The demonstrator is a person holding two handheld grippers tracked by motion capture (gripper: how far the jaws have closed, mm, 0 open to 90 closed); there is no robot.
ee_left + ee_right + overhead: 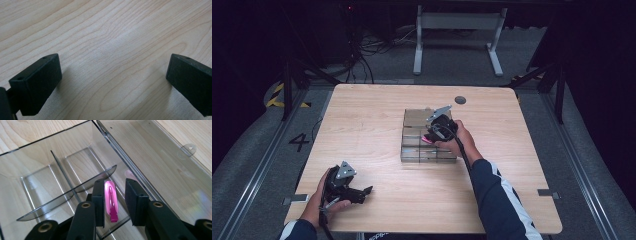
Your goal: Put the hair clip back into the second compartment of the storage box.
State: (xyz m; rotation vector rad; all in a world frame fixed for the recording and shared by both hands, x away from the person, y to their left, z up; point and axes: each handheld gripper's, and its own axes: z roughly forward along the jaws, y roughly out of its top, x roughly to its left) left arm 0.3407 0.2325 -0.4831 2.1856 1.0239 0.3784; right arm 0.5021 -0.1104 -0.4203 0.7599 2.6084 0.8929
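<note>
- Right gripper view: the right gripper [113, 202] has its jaws slightly apart inside a clear plastic box [62, 152], with a pink hair clip [110, 201] lying between them on the floor of a compartment. The left jaw is close against the clip and a clear gap shows on the right, so the clip looks released rather than pinched.
- The clip lies lengthwise along the compartment beside the hinge wall, which fits it being sorted into that slot.
- A curved divider [67, 195] and a straight one close the compartment on the jaws' left; the opened lid [160, 162] lies flat on the other side. The only free way out seems straight up.
- High view: the box [428, 135] sits mid-tabletop [362, 115], the right gripper [439, 127] reaching down into it.
- The left gripper [349, 189] rests near the front edge, well apart from the box, with bare wood all round.
- Left gripper view: its jaws stand wide apart over bare wood, holding nothing.
</note>
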